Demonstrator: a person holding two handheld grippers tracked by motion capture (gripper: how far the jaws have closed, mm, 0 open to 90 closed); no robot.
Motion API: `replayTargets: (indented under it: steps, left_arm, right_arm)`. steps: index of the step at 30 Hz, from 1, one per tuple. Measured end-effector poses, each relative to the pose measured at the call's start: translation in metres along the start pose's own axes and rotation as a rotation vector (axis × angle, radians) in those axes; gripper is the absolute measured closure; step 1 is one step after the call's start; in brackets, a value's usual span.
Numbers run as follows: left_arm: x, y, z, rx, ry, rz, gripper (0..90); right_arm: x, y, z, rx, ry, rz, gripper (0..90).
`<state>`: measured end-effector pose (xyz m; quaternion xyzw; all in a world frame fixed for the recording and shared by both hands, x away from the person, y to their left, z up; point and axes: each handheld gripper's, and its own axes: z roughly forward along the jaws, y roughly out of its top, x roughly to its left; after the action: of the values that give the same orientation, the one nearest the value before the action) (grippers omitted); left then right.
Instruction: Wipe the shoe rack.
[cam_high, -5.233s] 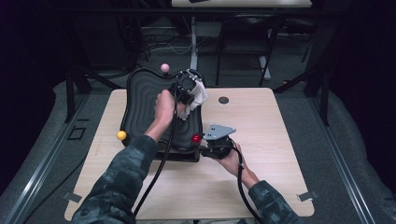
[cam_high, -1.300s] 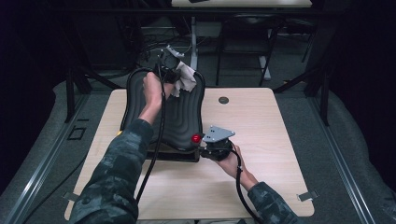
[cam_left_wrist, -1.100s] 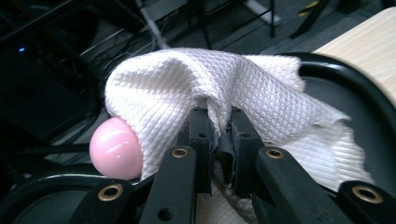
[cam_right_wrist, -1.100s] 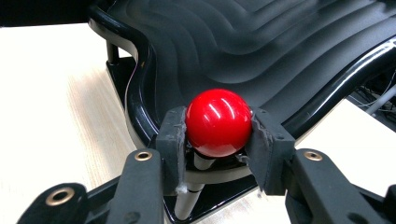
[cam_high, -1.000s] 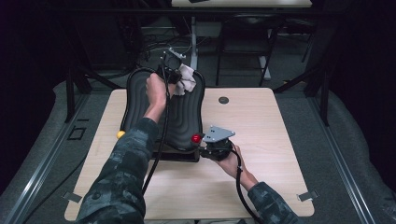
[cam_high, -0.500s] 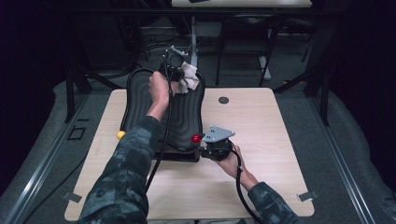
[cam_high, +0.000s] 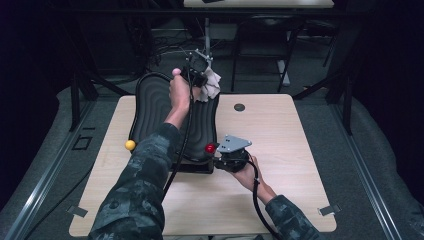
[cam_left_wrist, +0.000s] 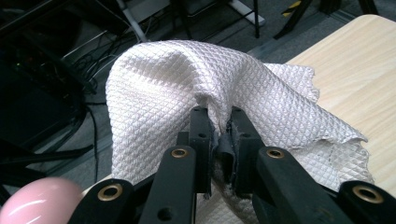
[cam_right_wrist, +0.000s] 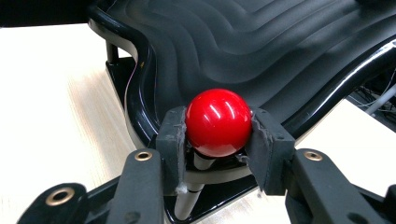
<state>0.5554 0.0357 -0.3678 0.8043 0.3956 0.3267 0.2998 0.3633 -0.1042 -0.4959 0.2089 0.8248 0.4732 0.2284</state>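
Both of your grippers are gripping: the left gripper (cam_left_wrist: 219, 128) is pinching the white cloth (cam_left_wrist: 187, 79) between its fingers, the right gripper (cam_right_wrist: 218, 128) is clamping the red ball (cam_right_wrist: 218, 122).

— How many round knobs? And of the rest?
— Three: one glossy red ball knob (cam_right_wrist: 218, 122), one yellow (cam_high: 130, 145), one pink (cam_high: 175, 72). One white quilted cloth (cam_left_wrist: 187, 88), one black ribbed tray (cam_high: 155, 107).

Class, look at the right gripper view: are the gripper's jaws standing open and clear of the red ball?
No: the right gripper has its pads pressed against both sides of the red ball.
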Motion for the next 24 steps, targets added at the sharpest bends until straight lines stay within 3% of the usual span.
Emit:
replayTargets:
  steps: [14, 24]
  left_arm:
    - [-0.023, 0.001, 0.001, 0.011, -0.080, 0.062, 82.1]
    - [-0.034, -0.020, -0.008, -0.003, -0.154, 0.095, 82.2]
  right_arm:
    - [0.000, 0.000, 0.000, -0.003, 0.002, -0.001, 60.0]
    - [0.000, 0.000, 0.000, -0.001, -0.002, -0.003, 60.0]
